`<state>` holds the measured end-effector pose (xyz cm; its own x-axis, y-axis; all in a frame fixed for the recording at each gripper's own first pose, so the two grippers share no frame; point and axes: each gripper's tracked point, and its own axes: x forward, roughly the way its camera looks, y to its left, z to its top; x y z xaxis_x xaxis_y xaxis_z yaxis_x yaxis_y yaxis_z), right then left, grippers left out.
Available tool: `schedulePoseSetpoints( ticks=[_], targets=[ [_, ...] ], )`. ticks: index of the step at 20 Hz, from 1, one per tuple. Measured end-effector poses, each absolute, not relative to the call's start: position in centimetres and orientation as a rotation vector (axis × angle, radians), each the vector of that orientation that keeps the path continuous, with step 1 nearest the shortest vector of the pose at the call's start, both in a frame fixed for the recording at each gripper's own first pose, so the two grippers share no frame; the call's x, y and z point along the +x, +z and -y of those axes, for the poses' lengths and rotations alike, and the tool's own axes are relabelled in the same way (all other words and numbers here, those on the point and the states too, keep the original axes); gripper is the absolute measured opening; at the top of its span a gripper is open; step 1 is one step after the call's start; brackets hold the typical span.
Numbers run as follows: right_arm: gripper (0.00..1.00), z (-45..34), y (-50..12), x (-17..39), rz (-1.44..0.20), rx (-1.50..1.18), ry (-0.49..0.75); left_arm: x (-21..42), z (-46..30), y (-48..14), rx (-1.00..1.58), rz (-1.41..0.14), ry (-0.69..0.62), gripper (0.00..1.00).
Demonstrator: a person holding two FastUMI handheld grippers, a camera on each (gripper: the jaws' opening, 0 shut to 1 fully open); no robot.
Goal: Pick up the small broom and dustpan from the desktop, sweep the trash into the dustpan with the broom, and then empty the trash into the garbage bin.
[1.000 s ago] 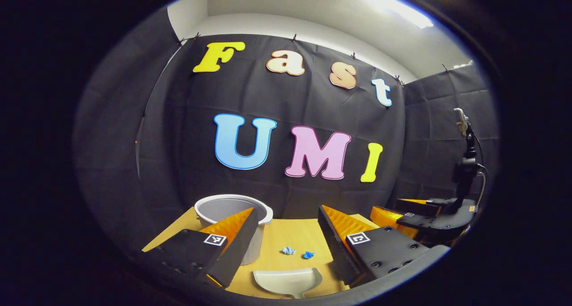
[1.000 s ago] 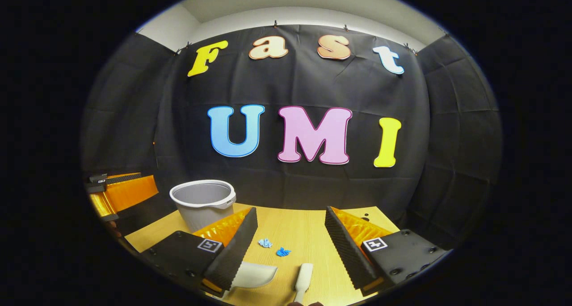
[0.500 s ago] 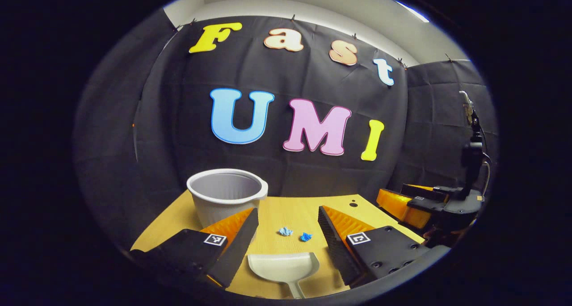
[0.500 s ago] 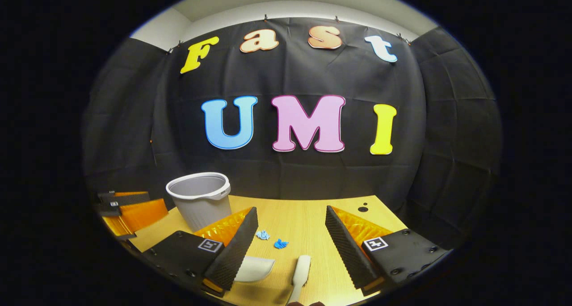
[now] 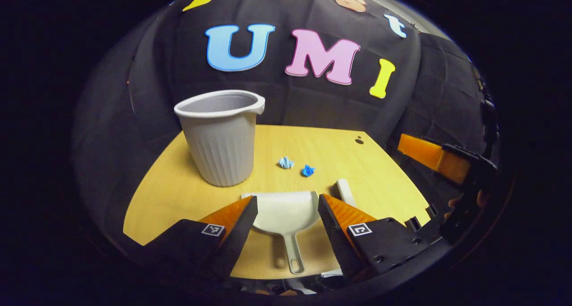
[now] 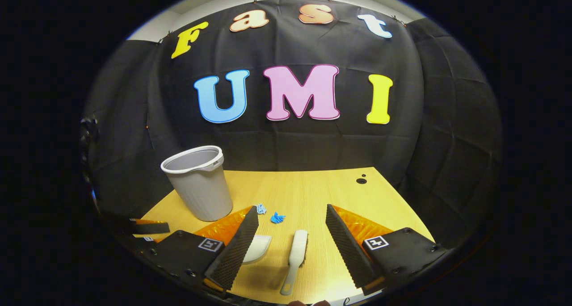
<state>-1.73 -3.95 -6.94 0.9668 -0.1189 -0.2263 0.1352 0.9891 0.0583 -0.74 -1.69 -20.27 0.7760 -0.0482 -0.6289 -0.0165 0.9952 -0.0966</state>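
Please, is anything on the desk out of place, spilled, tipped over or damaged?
Only the trash: two crumpled blue scraps lie loose on the desk, beyond the dustpan and right of the upright bin. The broom lies flat and undamaged.

Count of things on the bench [image 5: 187, 194]

One grey bin [image 5: 220, 138], one white dustpan [image 5: 286, 216], one white broom [image 6: 296, 257], two blue paper scraps [image 5: 286, 163] [image 5: 308, 170], two tongs [image 5: 286, 228] [image 6: 291, 239].
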Motion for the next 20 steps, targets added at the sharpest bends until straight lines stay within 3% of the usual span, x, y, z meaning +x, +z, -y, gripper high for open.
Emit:
schedulePoseSetpoints(
  ticks=[8, 13, 20],
  targets=[
    [0.98, 5.7, -8.1, -5.0, -0.225, 0.060, -0.151, -2.9, 3.1, -29.0, -0.141, -1.015, -0.005, 0.83],
    [0.98, 7.1, -7.3, -6.9, -0.192, 0.076, -0.191, -2.0, 2.9, -33.8, -0.070, -1.216, 0.074, 0.83],
    [0.98, 8.8, -5.2, -8.9, -0.119, 0.009, -0.232, 0.1, 3.7, -36.4, -0.086, -1.366, 0.102, 0.80]
  ],
)
